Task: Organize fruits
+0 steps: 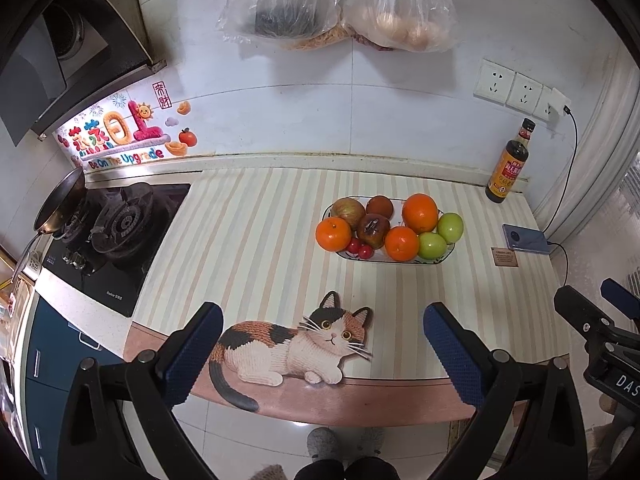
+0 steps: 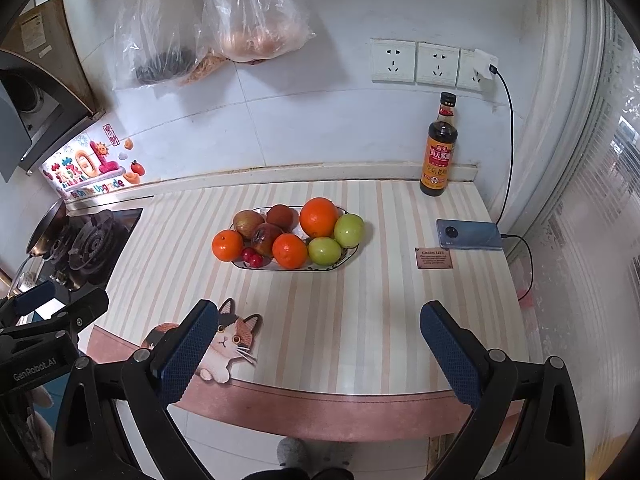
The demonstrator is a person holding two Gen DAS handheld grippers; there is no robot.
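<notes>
A white oval plate (image 1: 436,259) (image 2: 344,259) on the striped counter holds piled fruit: a large orange (image 1: 420,213) (image 2: 318,217), two smaller oranges (image 1: 333,234) (image 2: 227,245), two green apples (image 1: 450,227) (image 2: 349,230), a reddish apple (image 1: 348,212), two brown fruits (image 1: 373,230) and cherries (image 1: 359,249) (image 2: 251,257). My left gripper (image 1: 323,320) is open and empty, above the counter's front edge, short of the plate. My right gripper (image 2: 319,318) is open and empty, also at the front edge. The right gripper also shows at the right edge of the left wrist view (image 1: 600,316).
A soy sauce bottle (image 1: 508,164) (image 2: 439,148) stands at the back right. A phone (image 2: 469,234) on a charging cable and a small brown card (image 2: 434,258) lie right of the plate. A gas stove (image 1: 120,232) with a pan (image 1: 60,204) is at left. Plastic bags (image 2: 224,28) hang on the wall.
</notes>
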